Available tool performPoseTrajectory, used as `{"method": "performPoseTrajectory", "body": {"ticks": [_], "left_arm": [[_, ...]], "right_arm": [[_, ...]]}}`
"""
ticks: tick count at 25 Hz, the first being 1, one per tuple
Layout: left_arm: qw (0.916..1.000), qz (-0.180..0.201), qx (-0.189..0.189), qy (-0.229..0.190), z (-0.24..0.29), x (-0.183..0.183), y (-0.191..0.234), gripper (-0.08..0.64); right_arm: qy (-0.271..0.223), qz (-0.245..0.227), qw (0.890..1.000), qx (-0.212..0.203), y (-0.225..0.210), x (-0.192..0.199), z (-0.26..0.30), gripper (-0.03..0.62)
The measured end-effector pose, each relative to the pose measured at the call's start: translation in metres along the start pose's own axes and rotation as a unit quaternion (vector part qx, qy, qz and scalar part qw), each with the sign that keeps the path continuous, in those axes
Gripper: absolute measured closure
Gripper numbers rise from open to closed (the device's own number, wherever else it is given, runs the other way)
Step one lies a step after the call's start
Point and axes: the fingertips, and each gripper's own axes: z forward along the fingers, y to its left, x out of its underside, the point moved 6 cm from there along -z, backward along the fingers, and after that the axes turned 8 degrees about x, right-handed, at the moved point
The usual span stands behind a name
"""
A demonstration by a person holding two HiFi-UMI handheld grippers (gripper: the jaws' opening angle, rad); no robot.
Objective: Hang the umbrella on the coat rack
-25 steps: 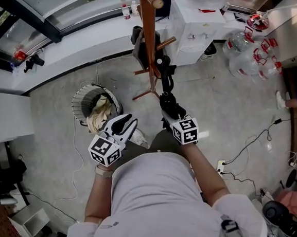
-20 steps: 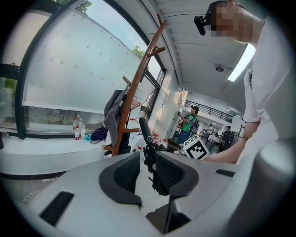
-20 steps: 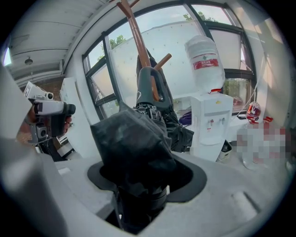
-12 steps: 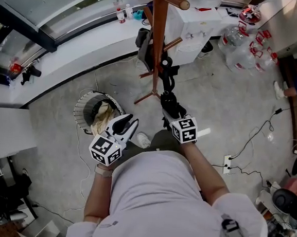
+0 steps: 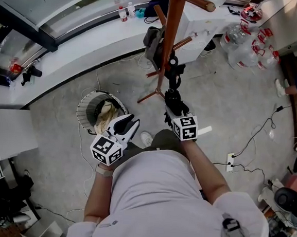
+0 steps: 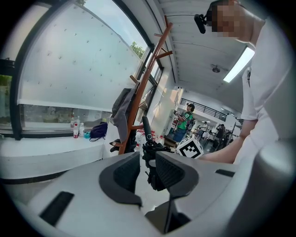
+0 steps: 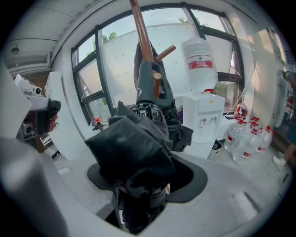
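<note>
Clamped on the folded umbrella (image 7: 134, 143), the jaws of the right gripper (image 7: 143, 185) pinch its bundled black cloth near one end. The rest of it sticks out ahead, toward the coat rack (image 7: 142, 37). That grip looks chosen to lead with the free end, which sits close beside the rack's brown pole in the head view; I cannot tell whether they touch. A dark garment (image 5: 152, 41) already hangs on one side of the rack, while a bare peg (image 7: 165, 52) slants up higher on the pole, and that peg seems the likelier spot. No strap or loop on the umbrella can be made out.

Jaws of the left gripper (image 6: 147, 173) stand apart with nothing between them; the umbrella only shows beyond the gap. It is held low and off to the side, probably kept free to steady or guide the umbrella once it reaches a peg.
</note>
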Motion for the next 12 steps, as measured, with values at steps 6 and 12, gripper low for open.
{"method": "performPoseTrajectory", "body": {"ticks": [6, 12], "left_arm": [[1.0000, -0.006, -0.001, 0.001, -0.011, 0.005, 0.009, 0.469], [0.9999, -0.011, -0.007, 0.001, -0.024, 0.013, 0.013, 0.469]], "right_arm": [[0.007, -0.003, 1.000, 0.019, 0.007, 0.001, 0.018, 0.336], [0.016, 0.008, 0.999, 0.034, 0.014, 0.009, 0.037, 0.336]]}}
